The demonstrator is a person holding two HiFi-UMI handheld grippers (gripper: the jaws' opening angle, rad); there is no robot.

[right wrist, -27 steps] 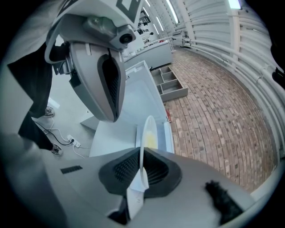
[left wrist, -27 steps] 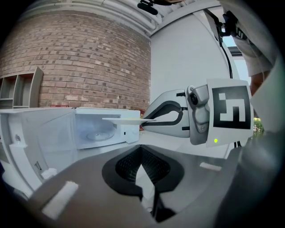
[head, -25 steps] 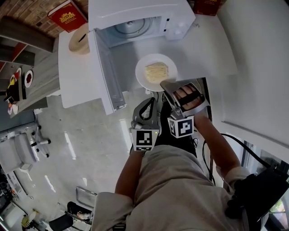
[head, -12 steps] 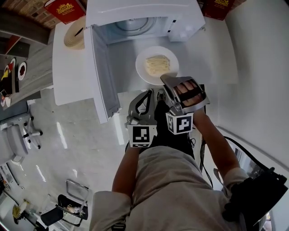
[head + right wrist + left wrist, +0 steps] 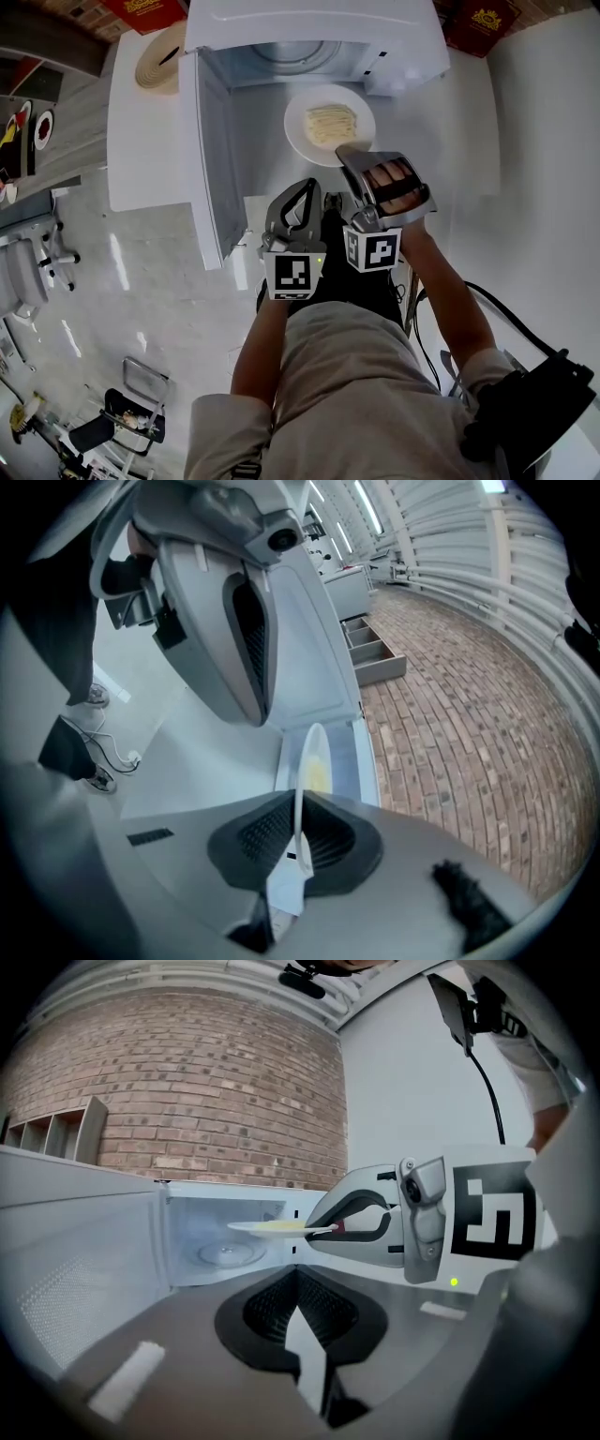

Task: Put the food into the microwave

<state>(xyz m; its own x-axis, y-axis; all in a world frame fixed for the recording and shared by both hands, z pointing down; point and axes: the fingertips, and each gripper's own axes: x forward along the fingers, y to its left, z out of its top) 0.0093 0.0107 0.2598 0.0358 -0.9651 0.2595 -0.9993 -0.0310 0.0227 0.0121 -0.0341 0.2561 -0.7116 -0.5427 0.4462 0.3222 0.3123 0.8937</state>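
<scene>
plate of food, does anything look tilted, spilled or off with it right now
Nothing stands out. The right gripper grips the plate by its near rim, and the plate sits level in front of the open microwave. The food lies whole in the plate's middle, with nothing spilled.

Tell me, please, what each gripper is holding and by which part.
The right gripper holds the white plate of food by its near rim, pinched edge-on between its jaws. The left gripper is shut on nothing.
</scene>
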